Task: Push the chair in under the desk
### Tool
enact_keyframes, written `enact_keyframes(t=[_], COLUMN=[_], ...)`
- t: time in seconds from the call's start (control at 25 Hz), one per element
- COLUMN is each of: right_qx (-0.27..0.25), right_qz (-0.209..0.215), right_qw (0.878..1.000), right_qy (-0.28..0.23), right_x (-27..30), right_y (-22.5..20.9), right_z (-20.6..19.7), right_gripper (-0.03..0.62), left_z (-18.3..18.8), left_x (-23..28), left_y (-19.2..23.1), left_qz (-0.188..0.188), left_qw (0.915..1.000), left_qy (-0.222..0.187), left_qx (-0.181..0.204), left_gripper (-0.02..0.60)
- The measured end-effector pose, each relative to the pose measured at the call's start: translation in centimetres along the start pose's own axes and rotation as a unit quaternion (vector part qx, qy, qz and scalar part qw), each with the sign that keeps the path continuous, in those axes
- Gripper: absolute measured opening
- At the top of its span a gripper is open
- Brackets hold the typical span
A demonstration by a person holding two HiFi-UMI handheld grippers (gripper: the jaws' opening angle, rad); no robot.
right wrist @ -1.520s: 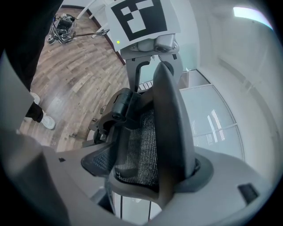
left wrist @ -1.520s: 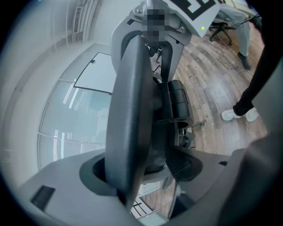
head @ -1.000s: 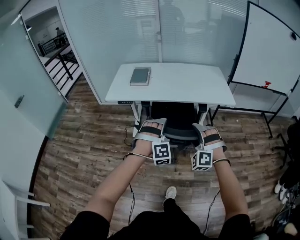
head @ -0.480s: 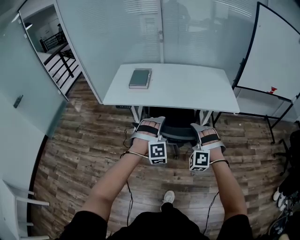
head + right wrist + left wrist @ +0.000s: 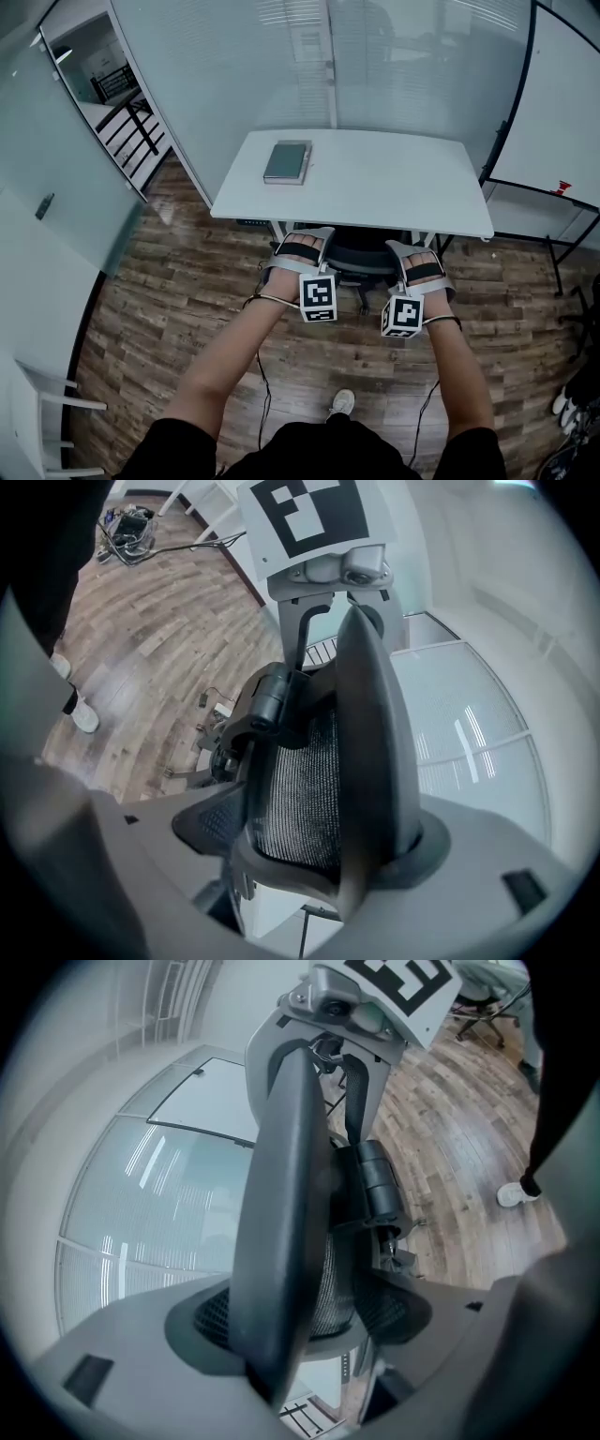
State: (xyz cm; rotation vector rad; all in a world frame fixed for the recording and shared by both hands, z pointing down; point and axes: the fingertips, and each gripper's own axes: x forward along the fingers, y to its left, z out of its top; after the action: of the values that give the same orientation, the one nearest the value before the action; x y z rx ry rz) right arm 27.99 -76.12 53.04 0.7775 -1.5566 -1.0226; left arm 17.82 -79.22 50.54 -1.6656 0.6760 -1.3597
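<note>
Now the black mesh office chair (image 5: pixel 361 255) stands tucked nearly all the way beneath the white rectangular desk (image 5: pixel 394 183). Its seat is hidden under the top, and it faces the frosted glass wall (image 5: pixel 234 66). Only its backrest shows past the desk's near edge. The top rim (image 5: pixel 281 1194) runs left to right, parallel to that edge and to the desk's long side. The left hand-held gripper (image 5: pixel 303 242) clamps the rim near its left end and the right hand-held gripper (image 5: pixel 417 249) clamps it near the right end, both angled downward. A grey closed book (image 5: pixel 287 162) lies on the desk's far left part. Around the desk spreads the wooden plank floor (image 5: pixel 169 281).
</note>
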Motion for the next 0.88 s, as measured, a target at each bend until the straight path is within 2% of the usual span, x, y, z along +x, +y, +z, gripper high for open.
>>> enact_keyframes(t=[0.36,0.88], right_qx=[-0.003,0.014], right_qz=[0.001,0.002], right_qw=[1.0,0.999], right_qy=[-0.01,-0.037], right_x=[3.1,4.9], right_y=[-1.6,-3.7], right_z=[-1.1,-1.2], right_gripper=[0.391,0.385], left_z=[-0.6,-1.0], left_x=[2.8,4.3], left_y=[1.7,3.8], left_qz=[-0.003,0.003], left_qw=[1.0,0.9992], left_qy=[0.006,-0.007], left_qx=[-0.003,-0.039], left_gripper=[0.357,0.356])
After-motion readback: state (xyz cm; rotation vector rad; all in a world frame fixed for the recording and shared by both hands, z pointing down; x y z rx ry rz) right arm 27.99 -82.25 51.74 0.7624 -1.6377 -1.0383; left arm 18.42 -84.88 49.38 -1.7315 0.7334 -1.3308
